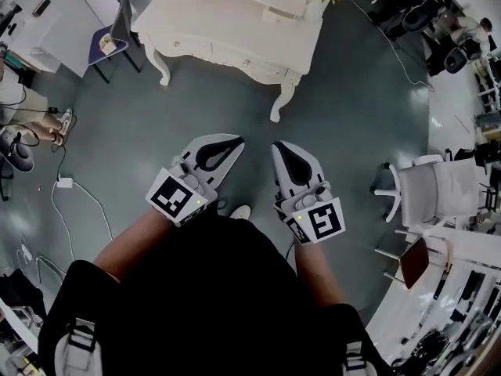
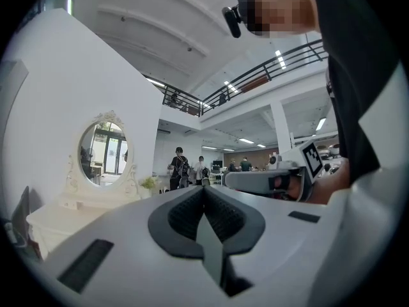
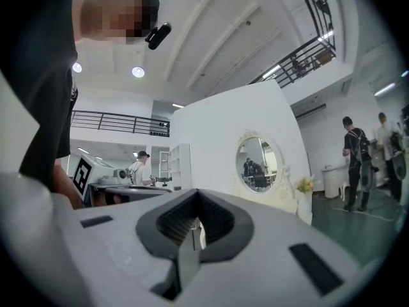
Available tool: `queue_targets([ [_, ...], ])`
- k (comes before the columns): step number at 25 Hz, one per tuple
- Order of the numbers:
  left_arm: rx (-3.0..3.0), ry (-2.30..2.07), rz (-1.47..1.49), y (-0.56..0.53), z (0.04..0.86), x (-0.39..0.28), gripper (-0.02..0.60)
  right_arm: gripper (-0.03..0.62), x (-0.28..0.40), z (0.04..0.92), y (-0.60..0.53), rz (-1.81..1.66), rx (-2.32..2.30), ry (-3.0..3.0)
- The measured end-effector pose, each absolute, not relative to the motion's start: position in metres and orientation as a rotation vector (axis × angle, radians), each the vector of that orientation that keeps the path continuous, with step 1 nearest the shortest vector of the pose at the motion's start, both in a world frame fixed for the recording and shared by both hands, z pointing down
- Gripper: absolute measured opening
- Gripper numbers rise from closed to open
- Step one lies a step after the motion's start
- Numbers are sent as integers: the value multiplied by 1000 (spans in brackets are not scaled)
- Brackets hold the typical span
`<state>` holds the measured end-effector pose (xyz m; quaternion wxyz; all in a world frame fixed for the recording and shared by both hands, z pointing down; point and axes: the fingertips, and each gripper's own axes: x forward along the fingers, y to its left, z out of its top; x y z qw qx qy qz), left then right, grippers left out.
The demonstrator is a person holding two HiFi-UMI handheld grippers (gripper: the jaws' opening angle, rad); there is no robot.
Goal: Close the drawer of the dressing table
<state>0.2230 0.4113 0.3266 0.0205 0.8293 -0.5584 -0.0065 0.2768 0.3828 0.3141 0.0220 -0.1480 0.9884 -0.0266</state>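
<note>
No progress visible, approach not made. Left tongs (image 1: 233, 142) and right tongs (image 1: 279, 147) both pinched together, empty, held level. Dressing table (image 1: 235, 22) well apart, ahead across floor (image 1: 196, 108); drawer position unreadable from here. Remaining, likely: walk up, push drawer in.

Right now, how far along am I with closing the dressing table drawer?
Nothing looks done yet. The left tongs and right tongs are shut, empty and held level, with open floor between them and the dressing table. Left: walk up and push the drawer in; its state isn't clear from here.
</note>
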Motion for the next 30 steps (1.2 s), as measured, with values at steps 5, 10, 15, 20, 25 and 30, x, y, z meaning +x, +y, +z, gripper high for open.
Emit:
queue_targets([
  [5,2554,-1731,5,418,332,228,-6,2,276,318,385,-95,-448,3062],
  [10,2560,-1730,-23,405,336,211,-6,2,261,323,377,-88,-452,3080],
  [15,2605,-1702,-46,379,330,179,-6,2,224,321,356,-103,-475,3075],
  [20,2616,-1665,-41,354,331,135,-6,2,179,319,331,-114,-495,3083],
  [25,2632,-1638,-52,321,328,89,-6,2,135,322,304,-122,-540,3089],
  [30,2655,-1592,-56,295,331,52,-6,2,97,326,280,-130,-595,3098],
])
